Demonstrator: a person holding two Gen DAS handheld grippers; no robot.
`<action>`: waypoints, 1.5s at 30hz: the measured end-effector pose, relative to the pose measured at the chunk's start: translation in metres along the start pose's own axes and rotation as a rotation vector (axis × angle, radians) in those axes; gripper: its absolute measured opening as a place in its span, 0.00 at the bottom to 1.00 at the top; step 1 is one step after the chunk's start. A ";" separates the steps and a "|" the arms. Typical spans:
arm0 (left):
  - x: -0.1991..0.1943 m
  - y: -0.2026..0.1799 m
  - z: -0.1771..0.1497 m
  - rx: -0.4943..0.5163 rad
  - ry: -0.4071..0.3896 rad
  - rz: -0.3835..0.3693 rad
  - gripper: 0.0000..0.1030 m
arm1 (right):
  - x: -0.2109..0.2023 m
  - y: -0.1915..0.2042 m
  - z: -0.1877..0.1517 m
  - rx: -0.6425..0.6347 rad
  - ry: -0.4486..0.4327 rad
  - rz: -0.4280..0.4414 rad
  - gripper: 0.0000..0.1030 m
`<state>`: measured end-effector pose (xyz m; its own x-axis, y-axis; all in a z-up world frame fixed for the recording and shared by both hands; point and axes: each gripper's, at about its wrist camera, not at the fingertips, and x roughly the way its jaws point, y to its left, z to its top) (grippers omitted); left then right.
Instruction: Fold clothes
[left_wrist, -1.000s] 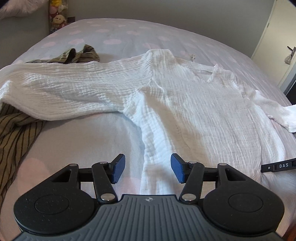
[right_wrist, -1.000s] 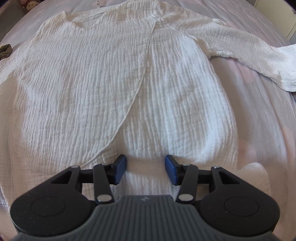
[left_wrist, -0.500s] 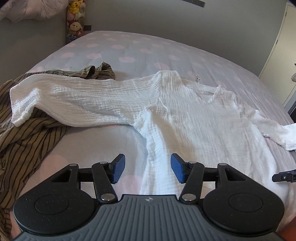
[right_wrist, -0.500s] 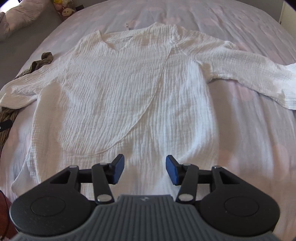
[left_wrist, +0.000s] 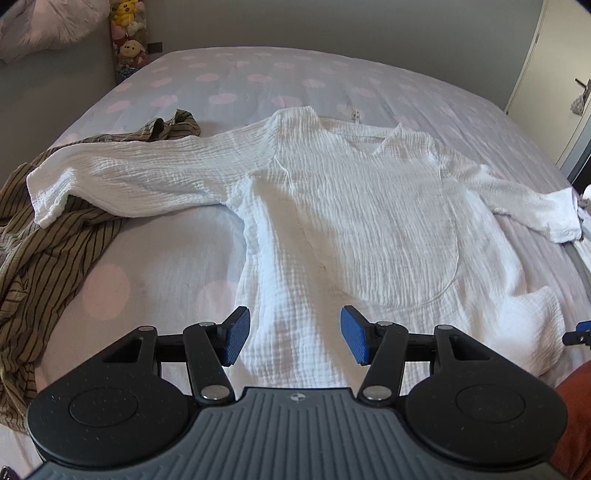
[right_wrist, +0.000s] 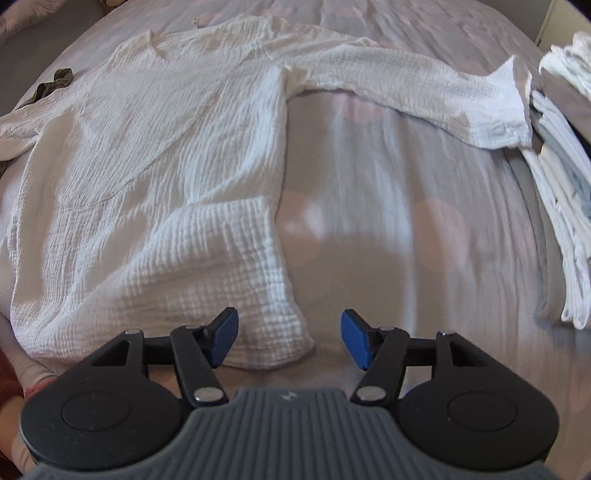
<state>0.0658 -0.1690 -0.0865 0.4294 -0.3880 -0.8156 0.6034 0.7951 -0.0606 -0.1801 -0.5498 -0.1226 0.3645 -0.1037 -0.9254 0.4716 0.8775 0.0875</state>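
A white crinkled long-sleeved shirt (left_wrist: 354, 221) lies spread face up on the bed, collar at the far side, both sleeves stretched out. My left gripper (left_wrist: 294, 339) is open and empty just above the hem's left part. In the right wrist view the shirt (right_wrist: 147, 147) fills the left half, and its hem corner (right_wrist: 266, 295) is folded up. My right gripper (right_wrist: 289, 338) is open and empty above that corner. The right sleeve cuff (right_wrist: 495, 107) reaches the folded stack.
A brown striped garment (left_wrist: 48, 236) lies crumpled at the left under the left sleeve cuff. A stack of folded white and grey clothes (right_wrist: 561, 147) sits at the bed's right edge. The polka-dot bedsheet (right_wrist: 406, 229) shows to the right of the shirt. Plush toys (left_wrist: 129, 37) stand in the far corner.
Both grippers have drawn back and risen from the shirt. The right gripper has swung to the right, over the hem's right corner. Both stay open and empty.
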 end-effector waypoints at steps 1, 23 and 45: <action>0.001 -0.002 -0.003 0.013 0.008 0.011 0.51 | 0.001 -0.002 0.000 0.011 -0.002 0.009 0.63; 0.023 0.009 -0.026 -0.040 0.090 -0.023 0.51 | 0.027 -0.018 0.014 0.036 0.202 0.245 0.69; 0.031 0.001 -0.026 -0.013 0.138 0.003 0.51 | -0.045 -0.008 0.017 -0.068 -0.012 0.513 0.07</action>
<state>0.0628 -0.1679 -0.1265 0.3342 -0.3183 -0.8871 0.5934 0.8023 -0.0643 -0.1868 -0.5599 -0.0754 0.5446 0.3431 -0.7653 0.1764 0.8453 0.5044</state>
